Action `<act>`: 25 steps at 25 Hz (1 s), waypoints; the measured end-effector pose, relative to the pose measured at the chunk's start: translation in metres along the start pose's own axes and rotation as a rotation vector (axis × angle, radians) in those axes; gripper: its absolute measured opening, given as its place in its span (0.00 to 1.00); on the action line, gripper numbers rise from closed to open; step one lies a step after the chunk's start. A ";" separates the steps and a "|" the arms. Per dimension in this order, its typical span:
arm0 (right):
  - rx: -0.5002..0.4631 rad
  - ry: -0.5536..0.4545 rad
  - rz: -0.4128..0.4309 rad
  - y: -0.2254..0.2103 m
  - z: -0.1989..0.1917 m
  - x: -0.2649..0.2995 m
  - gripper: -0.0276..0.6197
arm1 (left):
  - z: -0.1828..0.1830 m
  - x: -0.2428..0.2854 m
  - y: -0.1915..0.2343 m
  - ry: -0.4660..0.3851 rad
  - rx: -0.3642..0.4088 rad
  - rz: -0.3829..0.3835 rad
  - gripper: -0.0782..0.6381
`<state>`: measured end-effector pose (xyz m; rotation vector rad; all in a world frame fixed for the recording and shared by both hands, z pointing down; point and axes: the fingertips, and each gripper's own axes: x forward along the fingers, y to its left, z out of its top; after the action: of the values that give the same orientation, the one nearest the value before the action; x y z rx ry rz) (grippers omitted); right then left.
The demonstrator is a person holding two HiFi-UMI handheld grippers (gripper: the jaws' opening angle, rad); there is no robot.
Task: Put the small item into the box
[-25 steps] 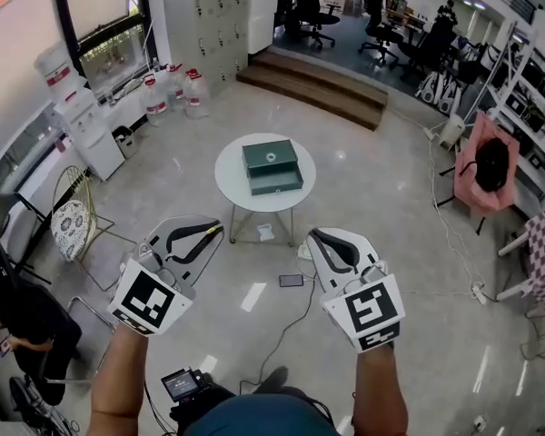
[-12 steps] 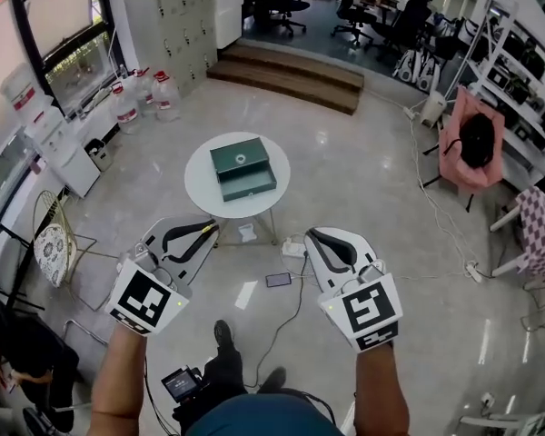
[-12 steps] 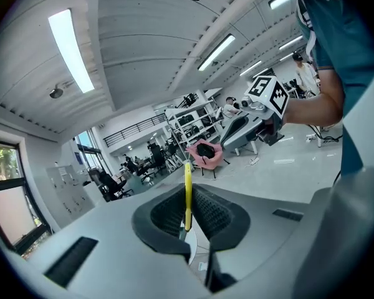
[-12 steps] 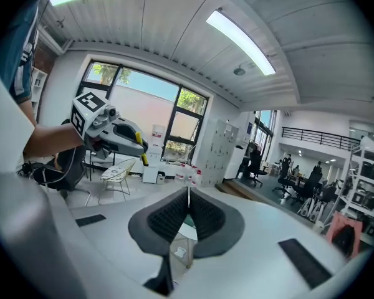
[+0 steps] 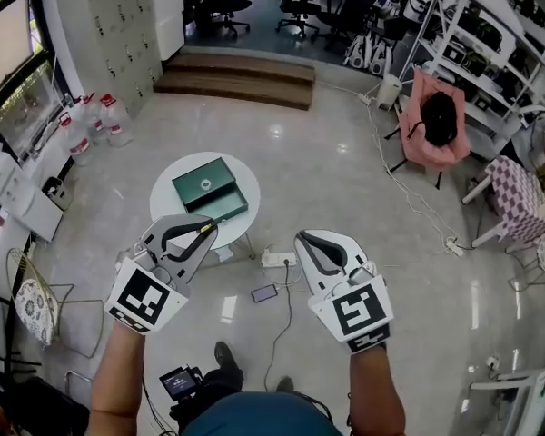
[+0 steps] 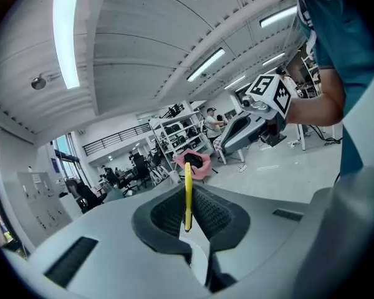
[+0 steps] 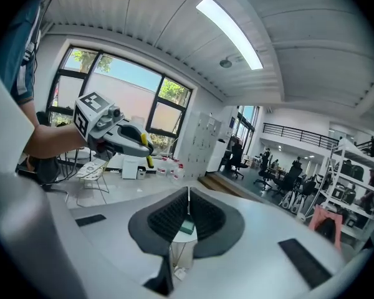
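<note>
Head view: everything placed against the round white table (image 5: 174,214), listed left to right.
Water jugs (image 5: 102,116): on the floor, well left of the table and beyond it, by the window wall.
Green box (image 5: 209,189): on the table top, about centred, nothing else on the table.
Left gripper (image 5: 196,234): held at the table's near side, tip overlapping the table's near edge in frame; height above it can't be judged.
Left jaws: closed on a thin yellow item (image 5: 205,227). The left gripper view has it upright in the seam between the pads, top end poking past the tips. So the item is in the gripper, not in the box.
Power strip (image 5: 277,259): on the floor just right of the table's near side, with a phone (image 5: 264,292) nearer the person.
Right gripper (image 5: 307,243): right of the table, apart from it.
Right jaws: closed flush, just a thin seam, nothing gripped.
Pink chair (image 5: 433,121): well right of the table, with a dark bag on it.
</note>
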<state>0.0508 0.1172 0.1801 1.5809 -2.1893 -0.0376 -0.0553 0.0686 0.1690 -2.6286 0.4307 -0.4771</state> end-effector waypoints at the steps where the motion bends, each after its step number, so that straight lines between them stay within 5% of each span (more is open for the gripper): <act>1: 0.001 0.003 -0.008 0.000 0.004 0.016 0.10 | -0.010 0.003 0.015 -0.004 0.001 -0.007 0.16; 14: -0.018 0.059 -0.060 0.008 0.049 0.161 0.10 | -0.097 0.009 0.152 -0.057 -0.022 -0.043 0.16; 25: -0.061 0.036 0.048 -0.013 0.069 0.251 0.10 | -0.144 0.021 0.221 0.009 -0.069 0.058 0.16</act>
<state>-0.0255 -0.1320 0.1969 1.4848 -2.1767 -0.0605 -0.1417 -0.1805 0.1939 -2.6728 0.5336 -0.4626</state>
